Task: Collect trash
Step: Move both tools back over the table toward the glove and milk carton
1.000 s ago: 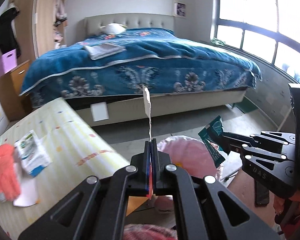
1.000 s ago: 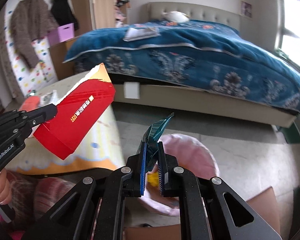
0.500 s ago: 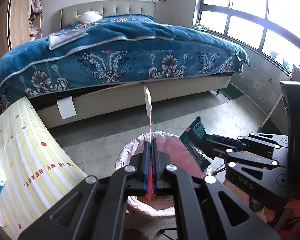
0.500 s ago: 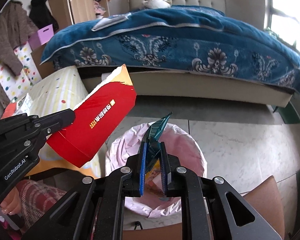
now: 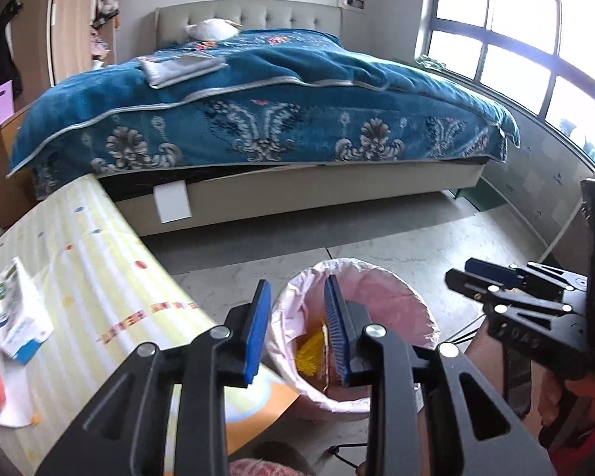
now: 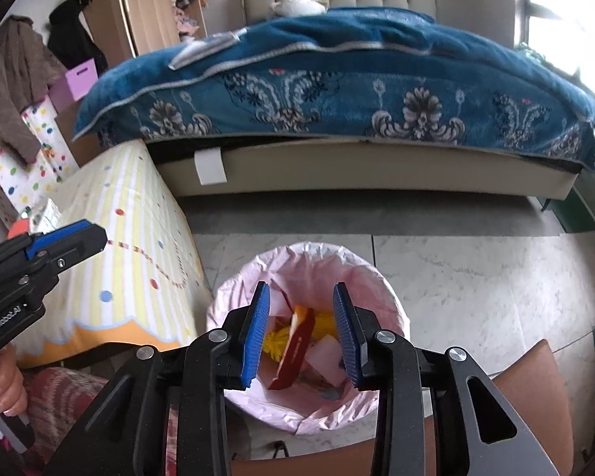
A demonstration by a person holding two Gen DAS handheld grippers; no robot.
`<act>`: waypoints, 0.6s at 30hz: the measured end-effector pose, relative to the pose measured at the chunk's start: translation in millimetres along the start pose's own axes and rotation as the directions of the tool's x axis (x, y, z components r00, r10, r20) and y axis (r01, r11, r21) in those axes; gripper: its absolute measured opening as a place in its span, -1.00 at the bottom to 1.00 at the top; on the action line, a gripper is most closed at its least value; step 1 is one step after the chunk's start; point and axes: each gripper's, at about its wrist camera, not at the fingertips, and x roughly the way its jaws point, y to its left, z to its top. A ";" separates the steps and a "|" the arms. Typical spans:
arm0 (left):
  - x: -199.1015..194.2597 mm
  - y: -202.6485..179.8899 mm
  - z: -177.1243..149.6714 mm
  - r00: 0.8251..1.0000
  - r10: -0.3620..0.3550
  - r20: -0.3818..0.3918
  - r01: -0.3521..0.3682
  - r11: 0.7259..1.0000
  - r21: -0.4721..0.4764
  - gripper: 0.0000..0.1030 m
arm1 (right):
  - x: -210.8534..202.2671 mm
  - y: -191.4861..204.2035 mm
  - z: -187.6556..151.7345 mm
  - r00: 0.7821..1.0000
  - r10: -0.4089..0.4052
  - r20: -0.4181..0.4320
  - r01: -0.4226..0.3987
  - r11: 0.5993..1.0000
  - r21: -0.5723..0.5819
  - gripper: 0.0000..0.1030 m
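Both pieces of trash have left the jaws since a second ago. From the left wrist, the left gripper (image 5: 297, 329) is empty, its jaws opening partway over the pink-lined bin (image 5: 380, 277); the right gripper (image 5: 462, 273) hangs beside it, so they could knock together. A packet (image 5: 18, 321) remains on the striped surface (image 5: 111, 277), whose edge crowds the bin. From the right wrist, the right gripper (image 6: 302, 331) is empty too, jaws opening, with the red carton (image 6: 295, 351) in the bin; a low reach may snag the liner.
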 end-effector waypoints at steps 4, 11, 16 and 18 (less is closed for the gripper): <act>-27.0 12.5 -5.9 0.999 0.046 0.024 -0.045 0.999 -0.011 -0.40 | -15.6 12.6 3.2 0.999 0.032 0.022 -0.032 0.999 -0.006 -0.32; -83.6 49.9 -27.6 0.983 0.174 0.061 -0.169 0.982 -0.080 -0.10 | -47.0 63.9 6.9 0.985 0.154 0.074 -0.147 0.985 -0.096 -0.32; -119.0 87.2 -48.1 0.955 0.293 0.055 -0.282 0.948 -0.150 0.14 | -58.6 104.6 9.9 0.972 0.214 0.102 -0.194 0.965 -0.175 -0.32; -132.7 104.1 -55.2 0.940 0.337 0.052 -0.323 0.929 -0.180 0.20 | -59.6 128.3 13.3 0.964 0.254 0.083 -0.229 0.946 -0.228 -0.32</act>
